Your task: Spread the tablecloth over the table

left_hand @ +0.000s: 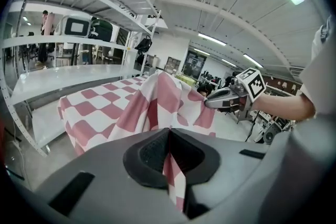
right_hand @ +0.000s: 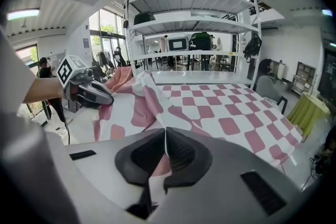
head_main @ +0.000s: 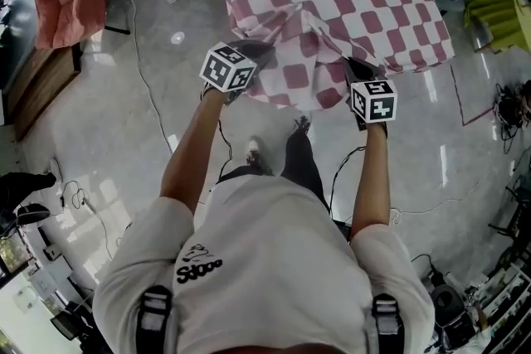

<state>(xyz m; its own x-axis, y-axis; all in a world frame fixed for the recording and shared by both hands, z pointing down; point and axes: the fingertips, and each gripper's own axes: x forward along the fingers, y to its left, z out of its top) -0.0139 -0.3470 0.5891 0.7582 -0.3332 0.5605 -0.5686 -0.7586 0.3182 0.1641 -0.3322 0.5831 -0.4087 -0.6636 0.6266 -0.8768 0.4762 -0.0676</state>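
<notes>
The tablecloth [head_main: 357, 4] is pink and white checks, and most of it lies flat on top of the table, which is hidden under it. The far side and the right side hang down over the edges. The side nearest you is not flat yet. It is lifted up off the table and bunched into big folds, and a loose flap of it hangs down between your two grippers. So I think the job is more than half done. What looks left is to pull this near side toward you, smooth out the folds, and let the edge drop over the table's near side. Your left gripper [head_main: 264, 50] is pinched tight on the cloth's near edge, and a thin strip of checked cloth runs down between its jaws. Your right gripper [head_main: 355, 69] is pinched tight on the same edge, further to the right, with a fold of cloth caught between its jaws too. The two grippers sit side by side, a little apart, at about the same height, and both point forward and down at the table. Your left arm [head_main: 187, 153] and your right arm [head_main: 373, 178] both reach out in front of you. Under the cloth's hanging flap you can see the shiny grey floor [head_main: 124, 145].
</notes>
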